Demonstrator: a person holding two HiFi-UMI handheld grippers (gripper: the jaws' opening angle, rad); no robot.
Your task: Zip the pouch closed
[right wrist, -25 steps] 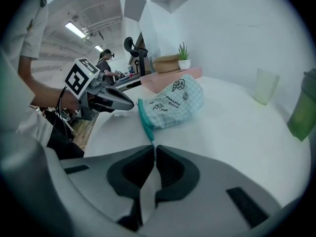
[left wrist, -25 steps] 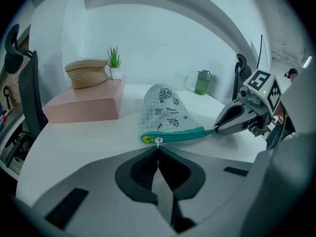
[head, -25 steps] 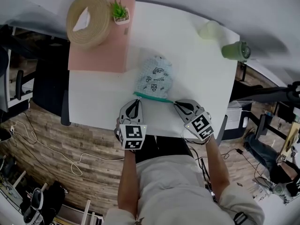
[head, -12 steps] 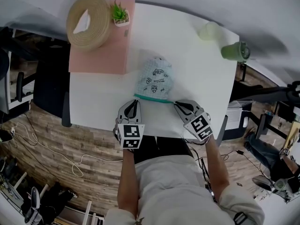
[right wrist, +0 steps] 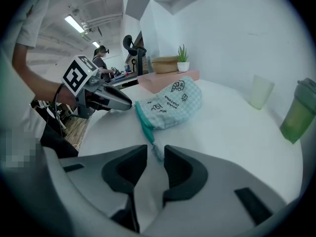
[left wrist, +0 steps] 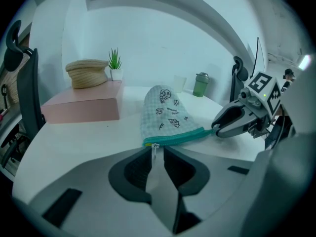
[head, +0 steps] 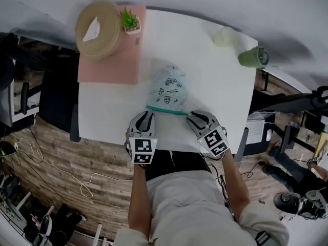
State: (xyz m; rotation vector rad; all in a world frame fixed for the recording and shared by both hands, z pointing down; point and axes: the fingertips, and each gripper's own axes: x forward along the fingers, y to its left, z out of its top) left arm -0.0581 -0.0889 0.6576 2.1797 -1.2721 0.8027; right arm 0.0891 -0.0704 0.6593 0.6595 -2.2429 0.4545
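A pale blue-green checked pouch (head: 168, 87) with small drawings lies on the white table (head: 113, 106). Its teal zipper (head: 166, 109) faces me. At the zipper's left end is my left gripper (head: 147, 118). Its jaws are opening, and the metal zipper pull (left wrist: 156, 149) stands loose in the gap of the left gripper (left wrist: 157, 152). At the right end, my right gripper (head: 195, 118) is opening too. The teal end tab (right wrist: 157, 151) lies between the jaws of the right gripper (right wrist: 155, 154), and the pads are not pressing on it.
A pink block (head: 110, 53) at the back left carries a woven straw basket (head: 97, 23) and a small potted plant (head: 130, 20). A pale cup (head: 224, 36) and a green tumbler (head: 252, 57) stand at the back right. A dark chair (head: 59, 99) stands by the table's left edge.
Both grippers stay at the zipper's two ends, and their jaws look slightly wider apart than before. The pouch has not moved.
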